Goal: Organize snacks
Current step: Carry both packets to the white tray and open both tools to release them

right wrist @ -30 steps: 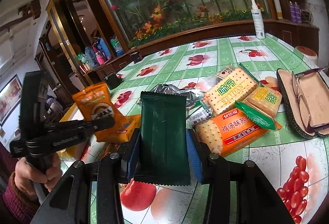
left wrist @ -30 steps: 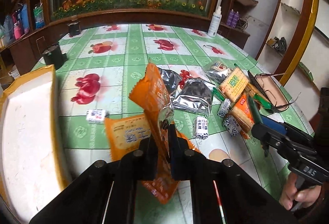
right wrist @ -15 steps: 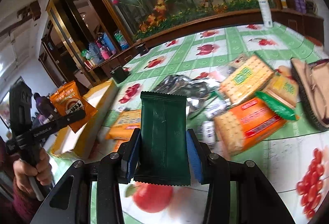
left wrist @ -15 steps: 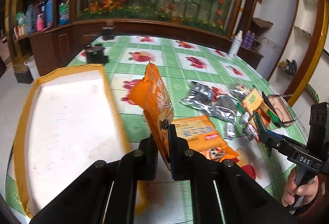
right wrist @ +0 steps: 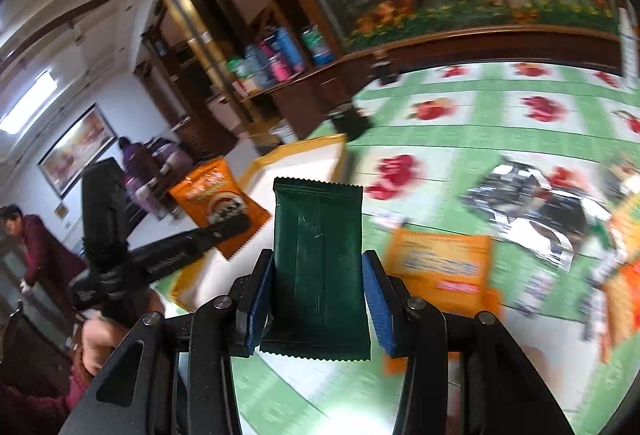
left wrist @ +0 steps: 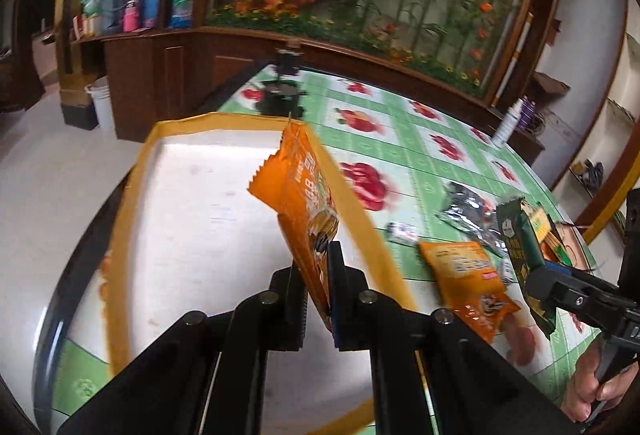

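I saw the table (left wrist: 404, 139) with its green cloth printed with red fruit, and I took the yellow-rimmed tray (left wrist: 132, 219) at its near edge as my landmark. My left gripper (left wrist: 318, 275) was clenched on an orange snack packet (left wrist: 298, 195), which it held upright above the right rim of this tray. My right gripper (right wrist: 318, 299) was grasping a dark green snack packet (right wrist: 318, 255) by its two sides, in the air to the right of the tray. On the cloth just beside the tray's right rim lay a second orange packet (left wrist: 468, 275), and further from the tray some silver foil packets (left wrist: 472, 215), blurred in the right wrist view
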`<state>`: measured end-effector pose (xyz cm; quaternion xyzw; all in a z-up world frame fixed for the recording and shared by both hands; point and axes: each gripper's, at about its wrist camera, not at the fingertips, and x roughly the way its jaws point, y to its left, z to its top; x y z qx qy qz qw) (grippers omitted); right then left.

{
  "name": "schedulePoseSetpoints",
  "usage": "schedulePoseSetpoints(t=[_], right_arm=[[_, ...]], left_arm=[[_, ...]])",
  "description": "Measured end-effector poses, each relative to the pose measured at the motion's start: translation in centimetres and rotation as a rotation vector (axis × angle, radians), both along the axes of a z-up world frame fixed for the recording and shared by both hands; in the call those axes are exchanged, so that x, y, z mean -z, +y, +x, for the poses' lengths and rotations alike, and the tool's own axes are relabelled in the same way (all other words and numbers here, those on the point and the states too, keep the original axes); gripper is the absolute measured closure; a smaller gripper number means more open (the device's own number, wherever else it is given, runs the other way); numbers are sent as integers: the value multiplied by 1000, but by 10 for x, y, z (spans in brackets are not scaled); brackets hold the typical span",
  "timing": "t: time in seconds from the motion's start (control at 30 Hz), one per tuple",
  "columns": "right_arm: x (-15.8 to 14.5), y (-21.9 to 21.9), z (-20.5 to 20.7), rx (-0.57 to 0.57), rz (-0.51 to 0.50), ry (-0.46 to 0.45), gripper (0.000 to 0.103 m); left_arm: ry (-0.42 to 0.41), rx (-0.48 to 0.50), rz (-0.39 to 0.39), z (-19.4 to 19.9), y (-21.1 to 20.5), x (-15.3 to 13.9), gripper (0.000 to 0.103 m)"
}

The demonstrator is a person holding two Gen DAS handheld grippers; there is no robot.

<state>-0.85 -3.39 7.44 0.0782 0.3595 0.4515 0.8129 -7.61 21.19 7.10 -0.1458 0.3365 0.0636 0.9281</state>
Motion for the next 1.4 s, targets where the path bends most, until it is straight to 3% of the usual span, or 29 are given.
schedulePoseSetpoints(t=[0.23, 0.5, 0.73, 0.97, 1.07, 1.1, 1.17, 1.27, 1.4], right_arm=[[-9, 66, 6, -81, -6, 2, 55], [-12, 133, 48, -122, -50, 96, 55], [0, 195, 94, -79, -168, 137, 55], [28, 220, 124, -25, -262, 171, 55], [34, 224, 129, -17, -275, 181, 54], [35, 224, 129, -15, -276, 182, 53], [36, 225, 130, -8, -283, 175, 51], [32, 225, 129, -24, -281, 164, 40], [17, 211, 117, -30, -239, 132, 40]], left_arm=[[21, -53, 18, -6, 31, 1, 95], [113, -59, 31, 36, 65, -1, 95], [223, -65, 2, 85, 91, 22, 95], [264, -64, 3, 91, 96, 38, 93], [267, -62, 7, 91, 94, 38, 84], [266, -65, 9, 91, 94, 38, 74], [261, -57, 4, 91, 93, 38, 72], [268, -57, 20, 90, 90, 36, 68], [239, -62, 19, 79, 84, 27, 56]])
